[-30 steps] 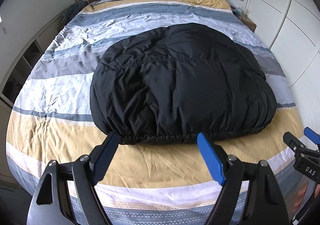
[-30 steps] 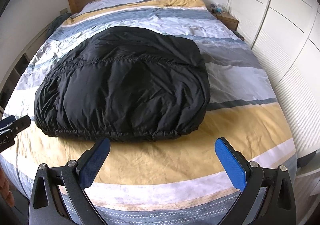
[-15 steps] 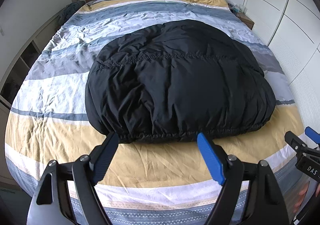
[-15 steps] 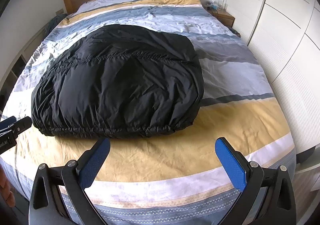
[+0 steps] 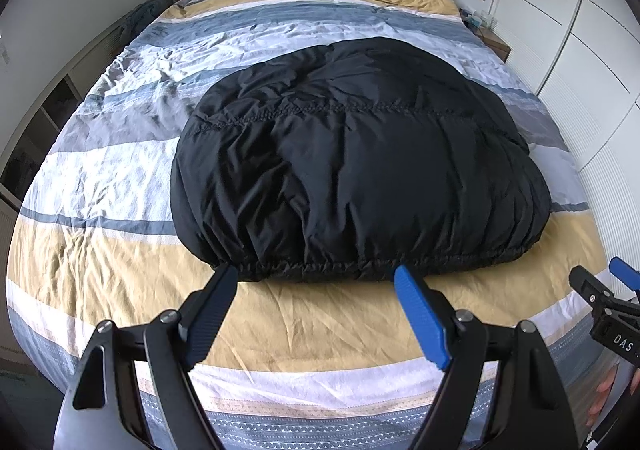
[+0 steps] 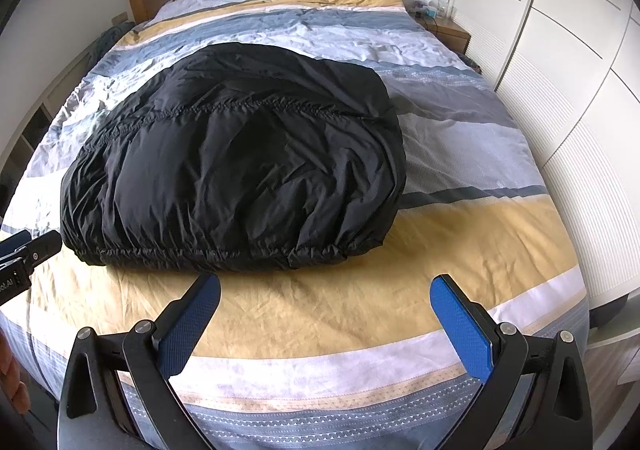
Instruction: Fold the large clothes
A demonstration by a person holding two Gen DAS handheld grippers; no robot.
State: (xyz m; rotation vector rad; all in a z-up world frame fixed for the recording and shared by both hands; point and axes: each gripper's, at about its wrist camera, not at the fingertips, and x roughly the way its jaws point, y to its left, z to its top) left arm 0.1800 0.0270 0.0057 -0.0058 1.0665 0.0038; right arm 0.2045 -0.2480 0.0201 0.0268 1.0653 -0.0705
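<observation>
Left claw (image 5: 316, 278) gapes before black jacket (image 5: 352, 166); wardrobe (image 5: 580, 62) alongside.

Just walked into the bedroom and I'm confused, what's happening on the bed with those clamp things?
A person is holding a two-finger gripper in each hand at the foot of the striped bed, facing a puffy black jacket that lies in a rounded, folded-looking bundle on the duvet. The left gripper and the right gripper are both open, empty and poised just short of the jacket's gathered near hem. Neither touches it, so nothing is being gripped or folded at this moment.
</observation>
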